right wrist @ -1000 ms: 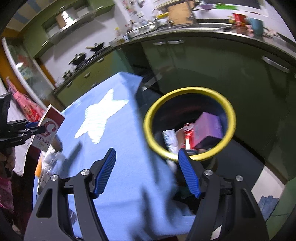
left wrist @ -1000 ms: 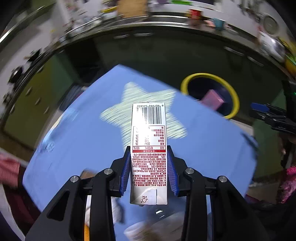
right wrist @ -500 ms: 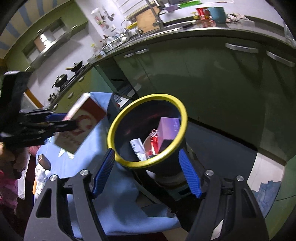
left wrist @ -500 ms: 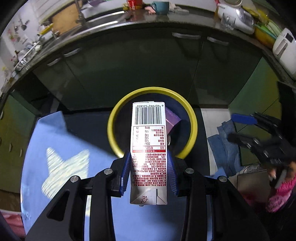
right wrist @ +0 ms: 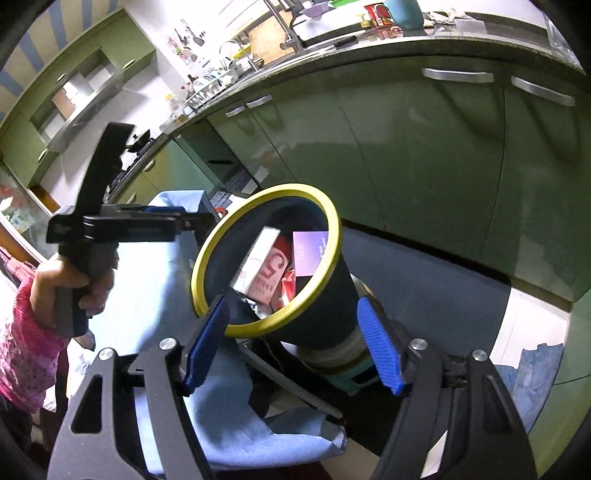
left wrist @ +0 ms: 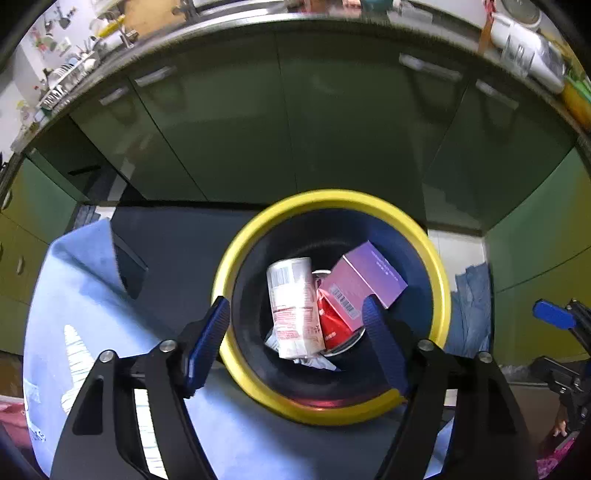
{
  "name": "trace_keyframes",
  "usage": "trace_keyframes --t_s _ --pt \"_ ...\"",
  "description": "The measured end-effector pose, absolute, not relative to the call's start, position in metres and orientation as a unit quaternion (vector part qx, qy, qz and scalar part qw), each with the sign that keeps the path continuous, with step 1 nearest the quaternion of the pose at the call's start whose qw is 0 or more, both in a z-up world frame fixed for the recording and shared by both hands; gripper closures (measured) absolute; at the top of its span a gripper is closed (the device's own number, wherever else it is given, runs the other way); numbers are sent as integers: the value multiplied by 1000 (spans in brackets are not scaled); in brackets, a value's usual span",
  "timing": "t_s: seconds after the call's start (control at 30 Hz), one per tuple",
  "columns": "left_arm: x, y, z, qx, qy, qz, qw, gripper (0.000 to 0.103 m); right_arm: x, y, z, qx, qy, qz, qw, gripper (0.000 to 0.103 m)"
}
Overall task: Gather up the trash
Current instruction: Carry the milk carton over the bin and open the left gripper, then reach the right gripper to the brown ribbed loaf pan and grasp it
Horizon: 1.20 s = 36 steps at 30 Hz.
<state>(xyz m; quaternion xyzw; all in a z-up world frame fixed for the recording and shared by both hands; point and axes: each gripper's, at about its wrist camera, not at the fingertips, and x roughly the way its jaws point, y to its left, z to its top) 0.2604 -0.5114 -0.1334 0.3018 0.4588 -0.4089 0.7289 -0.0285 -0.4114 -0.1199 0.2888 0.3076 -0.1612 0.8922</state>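
Observation:
The white and red carton (left wrist: 293, 306) lies inside the dark bin with the yellow rim (left wrist: 332, 199), beside a purple box (left wrist: 364, 282) and a red can (left wrist: 332, 326). My left gripper (left wrist: 297, 332) hangs above the bin's mouth; its jaws are opening and nothing is between them. In the right wrist view the carton (right wrist: 258, 264) leans in the bin (right wrist: 325, 295) next to the purple box (right wrist: 310, 253). My right gripper (right wrist: 291, 336) stands open and empty in front of the bin. The left gripper's body (right wrist: 122, 223), held by a hand (right wrist: 70, 280), reaches over the rim.
A table under a blue cloth with a pale star (left wrist: 85, 295) stands left of the bin. Green kitchen cabinets (left wrist: 295, 129) run behind it, with a cluttered counter (right wrist: 332, 33) above. Blue fabric (left wrist: 474, 302) lies on the floor to the right.
The left gripper swung from over the blue cloth to above the bin, then opened; the carton dropped into the bin. The right gripper moved closer to the bin, still open.

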Motion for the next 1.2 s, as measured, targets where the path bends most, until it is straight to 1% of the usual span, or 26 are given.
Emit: trace_keyframes --t_s 0.13,0.17,0.2,0.27,0.37,0.4,0.47,0.6,0.67,0.87,1.03,1.2 --pt "256 -468 -87 247 442 -419 754 29 -27 -407 -117 283 306 -157 895 34" --pt "254 -450 -70 225 430 -422 766 26 -26 -404 -116 281 306 -154 896 34" --pt "251 -436 -57 209 419 -422 776 19 -24 -400 -115 277 307 -150 898 34" --pt "245 -395 -28 169 385 -416 807 11 -19 -393 -112 269 310 -141 901 34" --pt "230 -309 8 100 332 -389 854 8 -9 -377 -110 254 318 -123 905 33" --pt "228 -287 13 81 324 -380 863 6 -3 -371 -109 249 322 -116 906 33" --pt "226 -223 18 28 306 -348 886 5 9 -355 -108 234 333 -99 908 33" --pt "223 -121 8 -35 287 -281 915 5 39 -311 -103 192 357 -60 912 33" --pt "221 -70 -8 -54 281 -234 929 5 54 -288 -97 167 363 -34 916 33" --pt "226 38 -50 -67 242 -94 963 5 117 -202 -77 89 389 68 915 33" --pt "236 93 -83 -79 222 -37 971 5 169 -126 -69 33 405 157 900 33" --pt "243 104 -103 -104 233 -44 966 5 216 -70 -71 6 427 232 874 33"
